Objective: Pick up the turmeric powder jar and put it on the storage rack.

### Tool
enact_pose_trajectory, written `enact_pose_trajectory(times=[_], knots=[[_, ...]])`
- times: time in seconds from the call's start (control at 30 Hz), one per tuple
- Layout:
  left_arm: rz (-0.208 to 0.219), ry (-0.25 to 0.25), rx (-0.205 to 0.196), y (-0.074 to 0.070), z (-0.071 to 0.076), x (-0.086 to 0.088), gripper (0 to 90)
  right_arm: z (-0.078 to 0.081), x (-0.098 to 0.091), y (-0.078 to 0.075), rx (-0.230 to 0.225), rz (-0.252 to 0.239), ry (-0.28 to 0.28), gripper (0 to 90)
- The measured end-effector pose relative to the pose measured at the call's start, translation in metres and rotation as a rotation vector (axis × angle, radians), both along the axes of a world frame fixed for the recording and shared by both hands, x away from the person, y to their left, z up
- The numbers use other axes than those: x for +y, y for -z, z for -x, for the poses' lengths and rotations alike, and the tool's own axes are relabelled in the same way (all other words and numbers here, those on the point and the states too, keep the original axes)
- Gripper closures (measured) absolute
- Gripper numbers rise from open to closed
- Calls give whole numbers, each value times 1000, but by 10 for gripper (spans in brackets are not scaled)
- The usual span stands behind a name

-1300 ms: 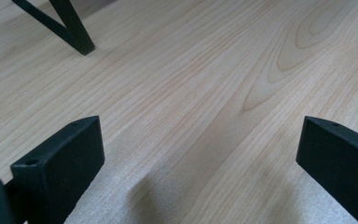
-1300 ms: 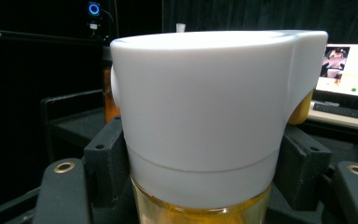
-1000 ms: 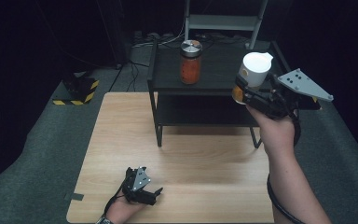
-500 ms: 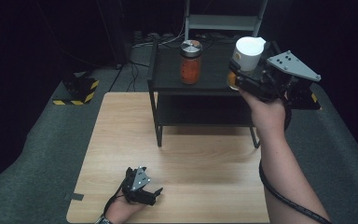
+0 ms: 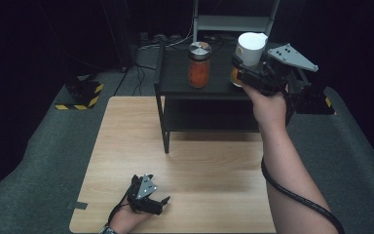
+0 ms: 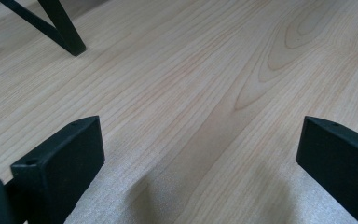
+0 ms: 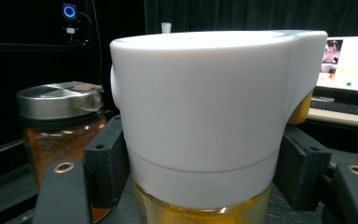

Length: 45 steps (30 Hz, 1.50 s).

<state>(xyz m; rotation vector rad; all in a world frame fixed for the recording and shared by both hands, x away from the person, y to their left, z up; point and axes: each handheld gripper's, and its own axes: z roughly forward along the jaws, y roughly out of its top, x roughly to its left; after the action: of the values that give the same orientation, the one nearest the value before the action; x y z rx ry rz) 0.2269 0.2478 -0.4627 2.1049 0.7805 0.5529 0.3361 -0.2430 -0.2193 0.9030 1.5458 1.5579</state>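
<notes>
Left gripper point(image 5: 157, 202) resting low on wooden table point(image 5: 126, 146), jaws gaping wide, gripping nothing, parked out of way. Red-filled jar point(image 5: 199, 65) with metal lid sitting on black shelf point(image 5: 175, 87). Right gripper point(image 5: 241, 73) clamping white-capped bottle point(image 5: 250, 48) by its sides, keeping it upright beside jar; amber liquid showing under broad white cap.

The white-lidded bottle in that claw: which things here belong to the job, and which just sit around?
In the job:
- white-capped bottle of yellow liquid
- right gripper, shut on it
- black shelf

Lying about:
- jar of red-orange stuff
- left gripper, open on wooden table
</notes>
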Motion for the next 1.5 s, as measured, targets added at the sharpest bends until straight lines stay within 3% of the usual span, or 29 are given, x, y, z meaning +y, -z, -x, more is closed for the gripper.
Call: enact_pose_trajectory(times=[0.6,1.5], knots=[[-2,5,-2,0,1,0,12,-18,6,-1,39,-2,19,297],[8,6,1,0,0,2,12,-26,3,-3,68,-23,5,283]])
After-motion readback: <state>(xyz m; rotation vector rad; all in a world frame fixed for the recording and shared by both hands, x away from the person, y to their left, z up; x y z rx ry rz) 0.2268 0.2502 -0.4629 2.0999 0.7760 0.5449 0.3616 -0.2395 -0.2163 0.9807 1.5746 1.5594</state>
